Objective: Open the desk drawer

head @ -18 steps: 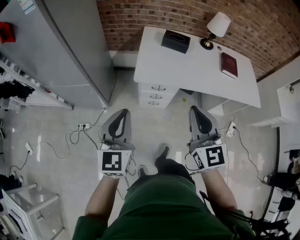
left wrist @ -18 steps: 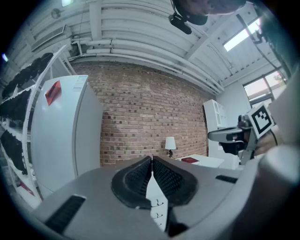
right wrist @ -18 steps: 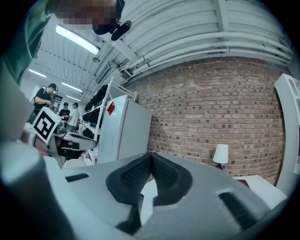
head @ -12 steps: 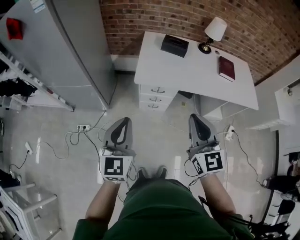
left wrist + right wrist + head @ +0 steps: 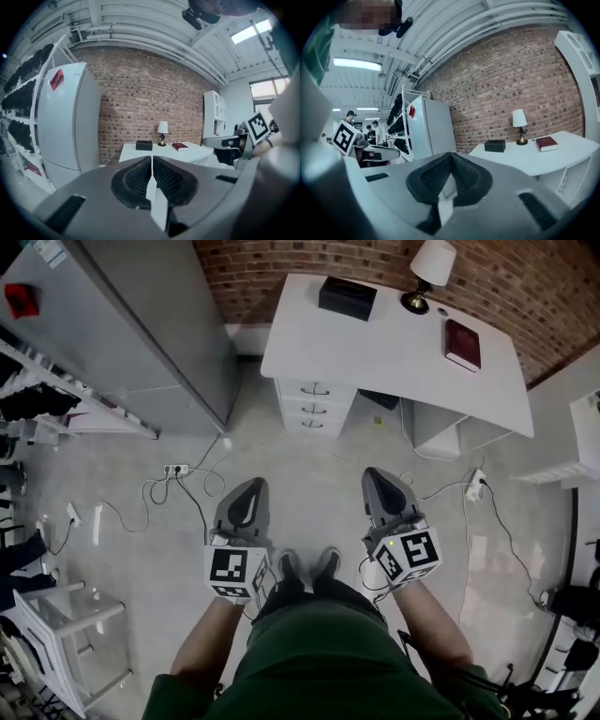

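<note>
Drawers point(image 5: 315, 405) sit in a stack of three under the left end of the white desk point(image 5: 394, 357), which stands against the brick wall point(image 5: 309, 259) at the top of the head view. Each front carries a small dark handle. All three look shut, though from this far off a slight gap would be hard to catch. Both grippers are well apart from them, over open floor point(image 5: 319, 460).

At far left, a rack point(image 5: 37, 399) of dark items runs along the edge, with a tall grey refrigerator point(image 5: 131, 334) just beside it. Nearer the person, a white power strip point(image 5: 175, 469) lies on the floor with cables trailing from it.

The left gripper point(image 5: 249, 486) is held out ahead of the person's green top point(image 5: 319, 652) and points toward the desk. In the left gripper view its ribbed pads point(image 5: 138, 178) are pressed together with nothing between them. The tips of two shoes point(image 5: 307, 568) show between the grippers. The right gripper point(image 5: 375, 476) is alongside, aimed the same way. In the right gripper view its pads point(image 5: 436, 173) also meet tip to tip and grip nothing.

On the desktop, from left to right, are a black box point(image 5: 348, 298), a table lamp point(image 5: 433, 266) with a white shade, and a dark red book point(image 5: 462, 343).
</note>
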A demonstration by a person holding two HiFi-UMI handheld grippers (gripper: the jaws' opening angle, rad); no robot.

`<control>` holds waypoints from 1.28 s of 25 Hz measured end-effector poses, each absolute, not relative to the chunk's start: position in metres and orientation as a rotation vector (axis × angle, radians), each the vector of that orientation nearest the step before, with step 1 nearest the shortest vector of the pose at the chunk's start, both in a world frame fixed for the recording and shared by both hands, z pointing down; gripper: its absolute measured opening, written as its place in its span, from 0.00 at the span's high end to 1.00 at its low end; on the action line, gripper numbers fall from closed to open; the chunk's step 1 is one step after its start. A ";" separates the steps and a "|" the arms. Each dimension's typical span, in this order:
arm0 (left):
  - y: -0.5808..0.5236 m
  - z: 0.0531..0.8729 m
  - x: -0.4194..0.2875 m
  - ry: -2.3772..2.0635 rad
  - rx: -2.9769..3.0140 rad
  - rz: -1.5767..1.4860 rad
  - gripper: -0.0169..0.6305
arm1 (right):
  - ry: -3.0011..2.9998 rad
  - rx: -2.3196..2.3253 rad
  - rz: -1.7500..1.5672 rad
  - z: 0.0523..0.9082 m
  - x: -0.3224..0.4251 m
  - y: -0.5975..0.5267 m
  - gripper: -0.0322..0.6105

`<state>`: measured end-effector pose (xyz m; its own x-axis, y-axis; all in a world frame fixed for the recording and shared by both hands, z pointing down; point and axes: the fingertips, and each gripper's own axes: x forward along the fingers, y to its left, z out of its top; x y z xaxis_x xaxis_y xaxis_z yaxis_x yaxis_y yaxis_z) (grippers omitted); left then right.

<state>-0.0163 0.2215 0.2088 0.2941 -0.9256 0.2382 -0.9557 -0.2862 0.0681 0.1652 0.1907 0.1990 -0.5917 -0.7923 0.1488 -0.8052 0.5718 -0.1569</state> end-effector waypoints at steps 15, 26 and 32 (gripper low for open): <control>0.238 0.228 -0.007 -1.832 2.278 0.354 0.96 | -2.654 1.309 0.592 0.288 0.180 0.133 0.95; 0.136 0.283 -0.046 -1.633 2.339 0.389 0.95 | -2.459 1.346 0.788 0.379 0.133 0.048 0.95; 0.074 0.305 -0.073 -1.487 2.422 0.425 0.96 | -2.337 1.438 0.810 0.411 0.108 0.003 0.95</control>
<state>-0.0728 0.0736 0.3053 0.4309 -0.8178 0.3815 -0.8960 -0.4381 0.0727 0.1078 0.0025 0.4107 -0.4657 -0.7266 0.5052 -0.8834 0.3476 -0.3143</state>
